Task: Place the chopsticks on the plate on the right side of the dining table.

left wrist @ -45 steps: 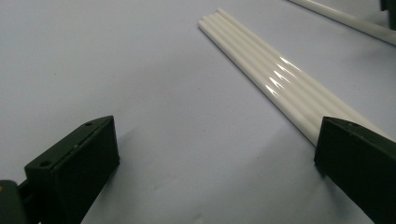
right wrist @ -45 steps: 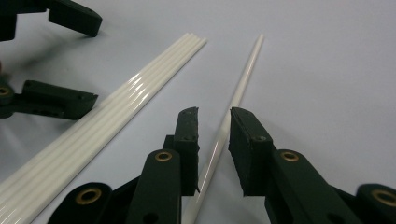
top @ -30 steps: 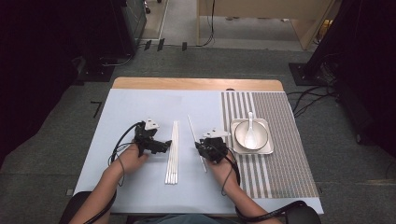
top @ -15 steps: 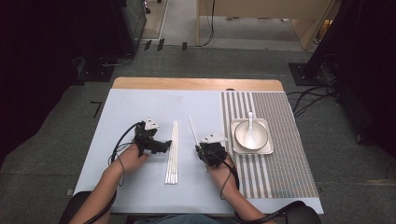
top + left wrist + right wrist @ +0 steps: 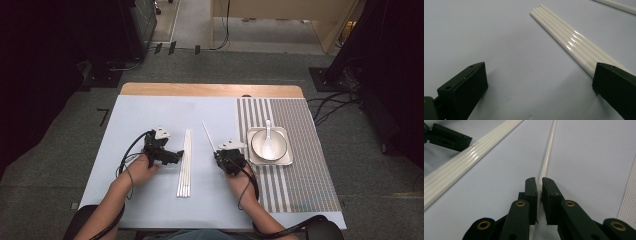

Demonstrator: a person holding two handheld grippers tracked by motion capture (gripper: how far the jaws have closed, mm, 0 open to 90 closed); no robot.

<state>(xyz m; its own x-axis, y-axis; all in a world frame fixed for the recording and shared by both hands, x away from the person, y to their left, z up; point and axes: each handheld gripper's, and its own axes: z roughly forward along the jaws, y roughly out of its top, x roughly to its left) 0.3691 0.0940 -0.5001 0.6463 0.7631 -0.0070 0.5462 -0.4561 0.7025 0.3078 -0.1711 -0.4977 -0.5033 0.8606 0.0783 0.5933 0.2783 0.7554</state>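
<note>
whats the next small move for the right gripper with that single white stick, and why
Probably lift the single white stick a little and carry it toward the bundle of white sticks. The right gripper has its jaws closed around the stick's near end, while the stick lies apart from the bundle on the blue mat. The left gripper is open beside the bundle.

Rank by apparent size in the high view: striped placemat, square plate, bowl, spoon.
1. striped placemat
2. square plate
3. bowl, barely smaller than the plate
4. spoon
</note>
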